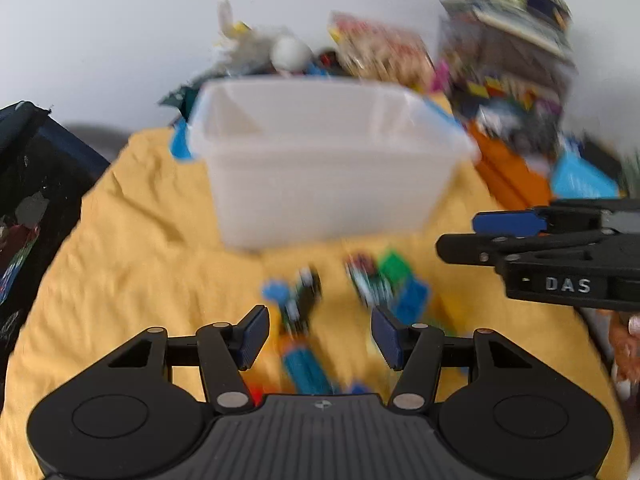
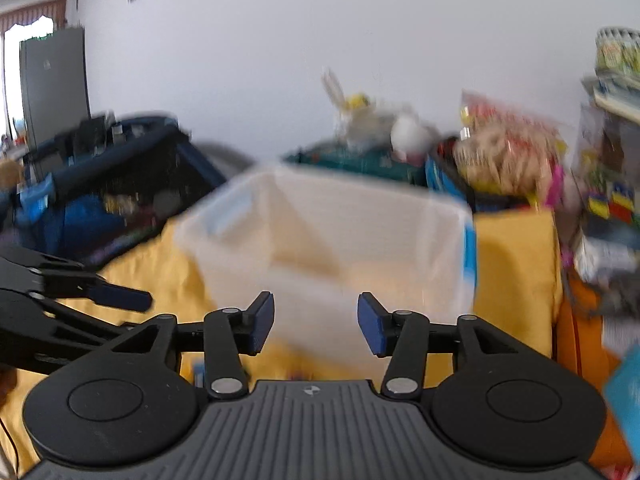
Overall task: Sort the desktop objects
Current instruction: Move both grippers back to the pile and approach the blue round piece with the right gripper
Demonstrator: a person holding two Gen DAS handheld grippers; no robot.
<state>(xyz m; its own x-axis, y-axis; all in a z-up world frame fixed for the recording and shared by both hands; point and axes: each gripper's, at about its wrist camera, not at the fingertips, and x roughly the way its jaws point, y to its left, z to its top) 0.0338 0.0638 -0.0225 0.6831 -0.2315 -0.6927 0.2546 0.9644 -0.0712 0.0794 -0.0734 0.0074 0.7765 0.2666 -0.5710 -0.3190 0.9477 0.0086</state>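
Found the left gripper (image 1: pixel 320 336) tilted down over a yellow cloth (image 1: pixel 140 240), jaws standing well apart and nothing caught between the blue pads (image 1: pixel 254 336). Saw, just beyond and partly between those fingers, a loose scatter of small toys lying on the cloth, all smeared by blur: a blue-and-black piece (image 1: pixel 296 300), a green block (image 1: pixel 394 266) touching a blue block (image 1: pixel 412 300), and nearest the camera a teal ribbed piece (image 1: pixel 306 368). Could not make out what any of these were more exactly. Noted a translucent plastic bin (image 1: pixel 320 184) standing upright on the cloth behind the toys, open at the top, with nothing discernible inside. Found the right gripper (image 2: pixel 316 324) aimed at the near wall of that bin, jaws likewise parted to a good width and empty, the pads clear of the bin. Picked up the same gripper in the left wrist view reaching in from the right edge, side-on, its two fingers apart and above the cloth, to the right of the green and blue blocks and not touching them. Saw behind the bin, against a pale wall, a heap of clutter: a white round thing (image 1: pixel 290 54), a printed snack bag (image 1: pixel 380 52) and a stack of coloured boxes (image 1: pixel 512 60) at the right. Noted a dark blue bag (image 1: pixel 36 184) beside the cloth at the left and an orange thing (image 1: pixel 508 172) at the right of the bin.
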